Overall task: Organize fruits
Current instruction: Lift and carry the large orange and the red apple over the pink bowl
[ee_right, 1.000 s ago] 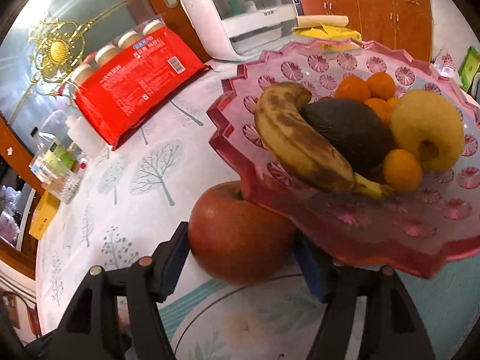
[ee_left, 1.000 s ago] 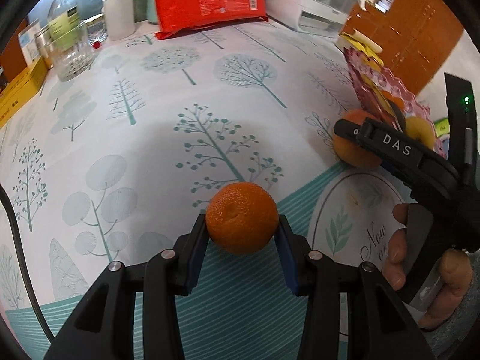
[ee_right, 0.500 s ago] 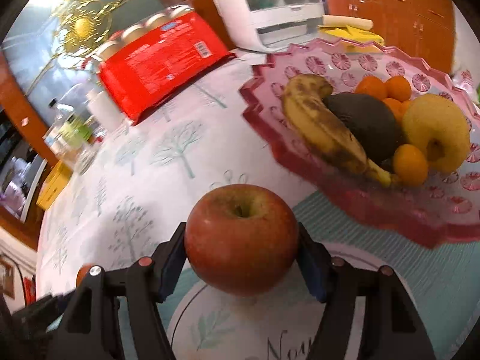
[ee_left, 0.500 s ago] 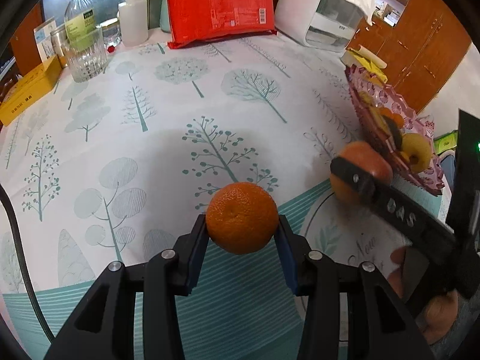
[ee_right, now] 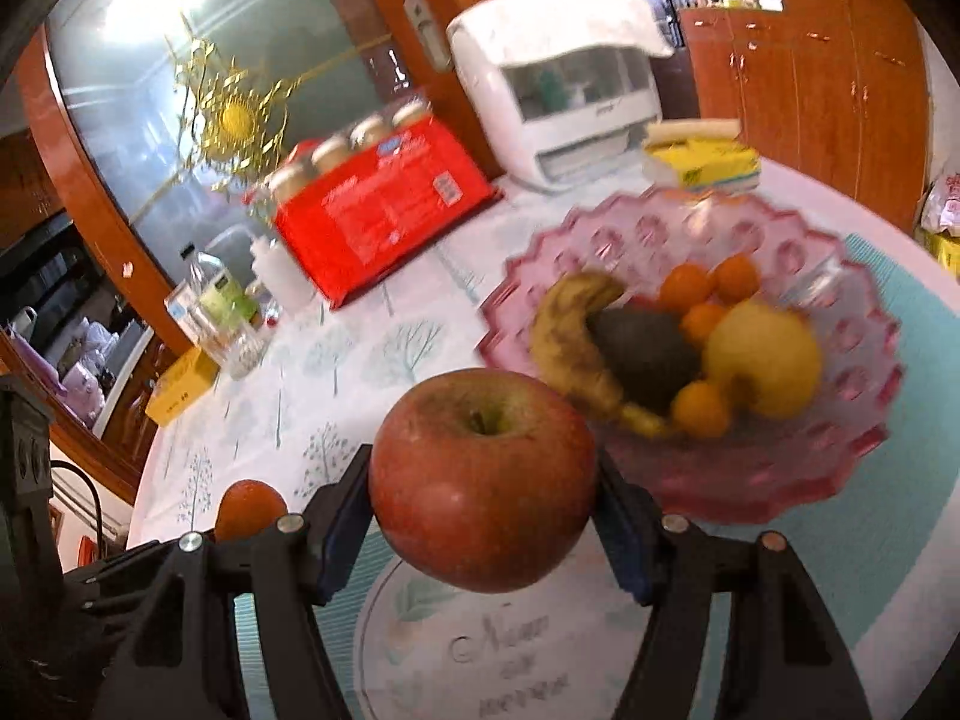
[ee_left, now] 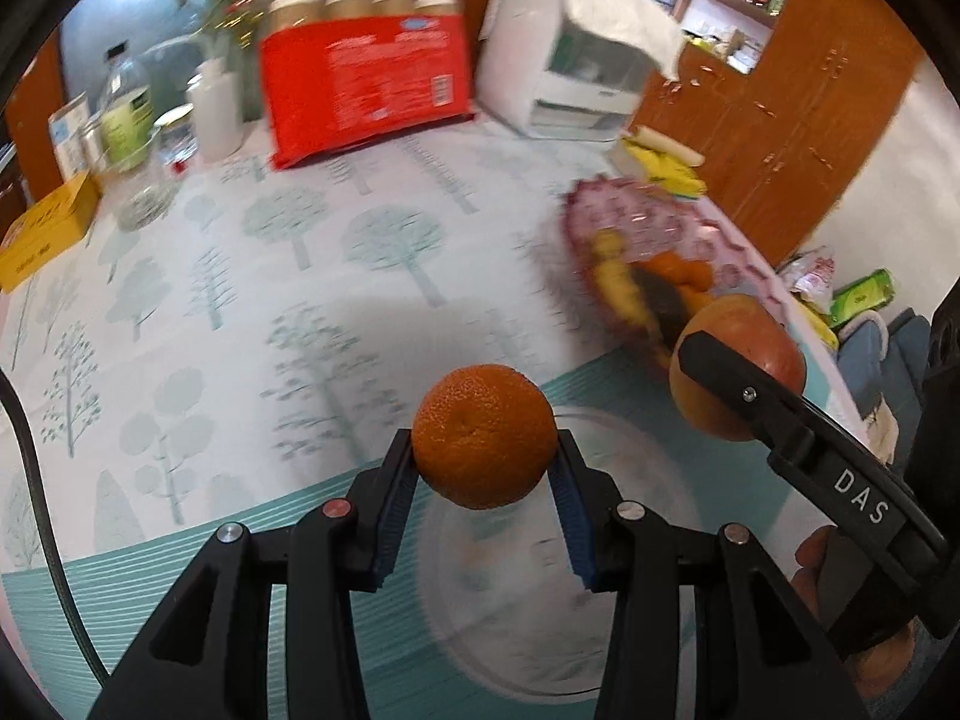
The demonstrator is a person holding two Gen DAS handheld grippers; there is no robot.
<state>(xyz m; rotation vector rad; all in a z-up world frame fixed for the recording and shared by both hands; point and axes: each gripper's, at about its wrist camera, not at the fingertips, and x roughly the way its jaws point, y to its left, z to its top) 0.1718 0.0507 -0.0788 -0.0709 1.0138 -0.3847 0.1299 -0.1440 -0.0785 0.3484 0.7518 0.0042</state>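
Left hand-held gripper (ee_left: 485,483): pinching the mandarin (ee_left: 483,435) between its blue pads, up in the air over the bench (ee_left: 252,312).
Mandarin: round, no long axis to speak of; its dimpled end faces the left wrist camera.
Right hand-held gripper (ee_right: 483,516): clamped on the red apple (ee_right: 482,480), pads pressed to both flanks, clear of the bench.
Apple: stem hollow points up and slightly away, core axis near upright; it hangs just in front of the pink bowl (ee_right: 840,456).
Writing on gripper: "DAS" in white on the right gripper's finger, read from the left wrist view.
Writing on bench: script beginning "N" on the round emblem of the tree-print cloth, the rest blurred.
Pink bowl: holds a spotted banana (ee_right: 570,342), long axis running from the far left down to the near right, a dark avocado (ee_right: 645,351), a yellow fruit (ee_right: 765,360) and small oranges (ee_right: 699,408).
Red pack (ee_right: 384,210): label print too blurred to read.
Yellow box (ee_left: 45,228): dark lettering, unreadable.
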